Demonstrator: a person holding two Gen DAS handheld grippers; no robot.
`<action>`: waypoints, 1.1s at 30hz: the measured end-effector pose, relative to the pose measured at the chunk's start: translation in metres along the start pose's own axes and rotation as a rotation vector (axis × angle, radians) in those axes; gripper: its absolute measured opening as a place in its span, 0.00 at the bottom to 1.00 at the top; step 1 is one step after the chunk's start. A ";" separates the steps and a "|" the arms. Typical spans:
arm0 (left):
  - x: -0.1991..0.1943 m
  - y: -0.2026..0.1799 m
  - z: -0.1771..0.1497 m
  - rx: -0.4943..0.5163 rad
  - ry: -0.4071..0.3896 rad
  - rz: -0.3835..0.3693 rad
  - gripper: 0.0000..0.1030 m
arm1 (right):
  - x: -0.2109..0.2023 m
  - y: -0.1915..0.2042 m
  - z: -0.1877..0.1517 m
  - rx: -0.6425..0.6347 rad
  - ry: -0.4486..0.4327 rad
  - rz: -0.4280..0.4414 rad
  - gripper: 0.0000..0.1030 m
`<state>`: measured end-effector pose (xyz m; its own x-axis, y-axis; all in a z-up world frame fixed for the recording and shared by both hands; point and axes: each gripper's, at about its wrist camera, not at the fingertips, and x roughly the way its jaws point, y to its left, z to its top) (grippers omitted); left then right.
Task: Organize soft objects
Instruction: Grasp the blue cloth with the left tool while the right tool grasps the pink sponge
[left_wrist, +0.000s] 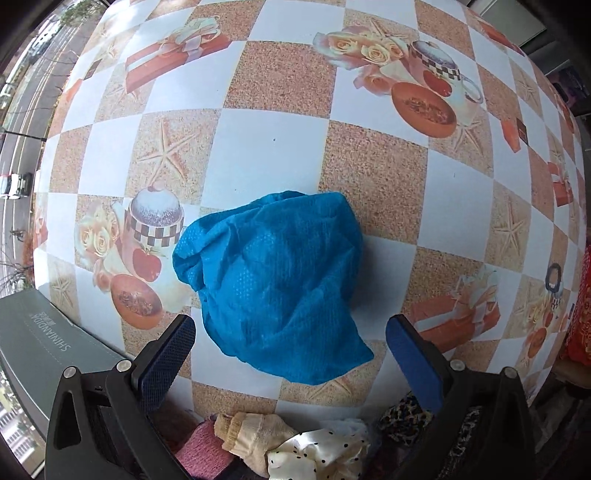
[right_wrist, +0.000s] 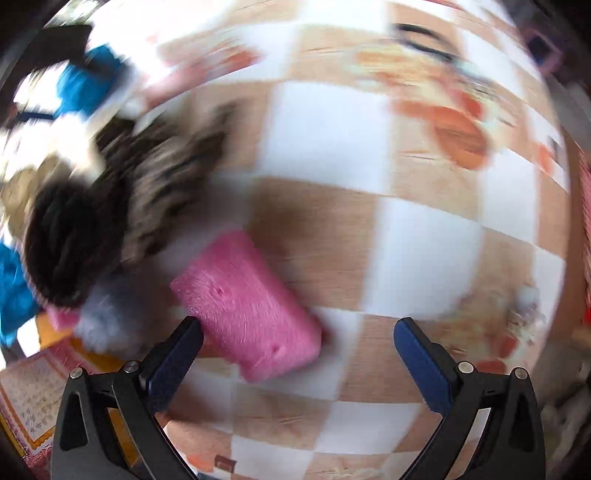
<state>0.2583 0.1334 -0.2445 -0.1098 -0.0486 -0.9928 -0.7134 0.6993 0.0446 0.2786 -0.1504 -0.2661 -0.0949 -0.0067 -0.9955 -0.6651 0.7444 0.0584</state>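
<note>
A crumpled blue cloth (left_wrist: 273, 284) lies on the checkered tablecloth (left_wrist: 280, 147) in the left wrist view. My left gripper (left_wrist: 290, 332) is open, its jaws spread wide either side of the cloth's near end, not touching it. In the blurred right wrist view a pink folded cloth (right_wrist: 247, 310) lies on the table. My right gripper (right_wrist: 297, 336) is open and empty; its left finger (right_wrist: 184, 343) is close to the pink cloth's near left edge. A leopard-print and dark cloth (right_wrist: 122, 206) lies left of the pink one.
A pile of soft items sits at the near edge under my left gripper: a pink knit (left_wrist: 201, 450), a cream sock (left_wrist: 251, 435), a polka-dot cloth (left_wrist: 317, 454), a leopard-print piece (left_wrist: 406, 417). A grey box (left_wrist: 40, 350) stands at the left. Blue fabric (right_wrist: 85, 85) shows far left.
</note>
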 end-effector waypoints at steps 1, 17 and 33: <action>0.001 0.001 0.001 0.000 0.000 0.000 1.00 | -0.002 -0.005 -0.001 0.017 -0.006 -0.002 1.00; 0.053 -0.010 0.009 -0.036 -0.013 -0.047 1.00 | 0.003 0.059 0.017 -0.318 -0.081 -0.086 1.00; 0.033 -0.022 0.016 -0.037 -0.005 -0.042 1.00 | -0.017 0.028 0.004 -0.478 -0.099 -0.018 1.00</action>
<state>0.2818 0.1280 -0.2804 -0.0758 -0.0735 -0.9944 -0.7425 0.6698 0.0071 0.2642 -0.1271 -0.2482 -0.0250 0.0640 -0.9976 -0.9340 0.3544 0.0462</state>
